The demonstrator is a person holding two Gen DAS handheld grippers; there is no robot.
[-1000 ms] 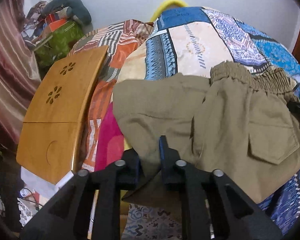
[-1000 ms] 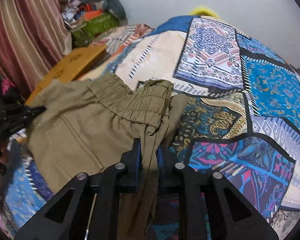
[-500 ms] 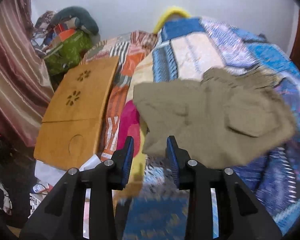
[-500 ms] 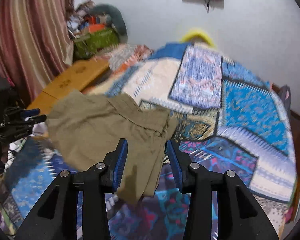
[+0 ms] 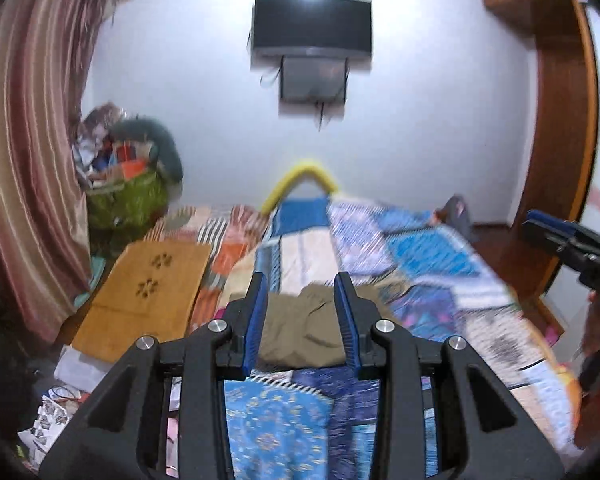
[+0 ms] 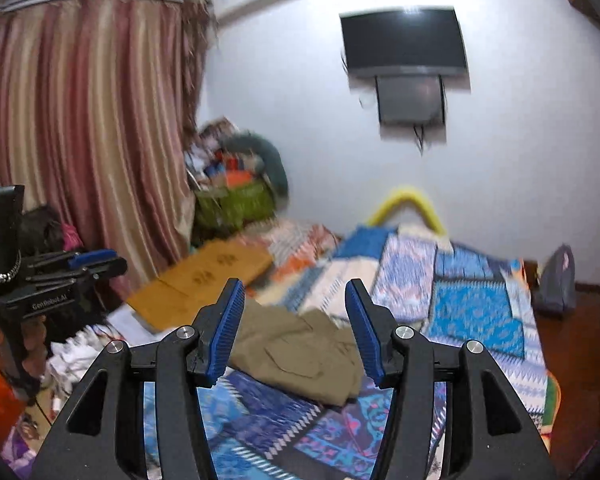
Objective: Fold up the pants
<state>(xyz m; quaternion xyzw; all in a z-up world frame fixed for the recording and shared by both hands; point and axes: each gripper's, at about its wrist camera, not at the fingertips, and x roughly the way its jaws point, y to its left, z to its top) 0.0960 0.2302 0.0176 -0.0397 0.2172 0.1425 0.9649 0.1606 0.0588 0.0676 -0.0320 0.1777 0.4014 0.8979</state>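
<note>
Bedroom with a wall-mounted television (image 6: pixel 403 40), patchwork bedspread (image 6: pixel 476 312) over the bed, khaki pants (image 6: pixel 296 354) folded into a compact rumpled stack near its front left corner, left gripper (image 5: pixel 301 316) and right gripper (image 6: pixel 296 330) both spread wide, empty, raised well clear

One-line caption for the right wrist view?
Open right gripper raised above folded khaki pants lying on the patchwork bedspread.

Bedroom bg, blurry frames.
Patchwork bedspread (image 6: pixel 480 312) w/ blue/orange panels; wooden lap board (image 5: pixel 148 296) on bed's left side; striped curtain (image 6: pixel 84 128) far left; wall TV (image 5: pixel 311 26) w/ box under it; green bag (image 6: pixel 236 204) piled w/ stuff in corner; yellow tube (image 5: pixel 300 180) at bed's far end.
</note>
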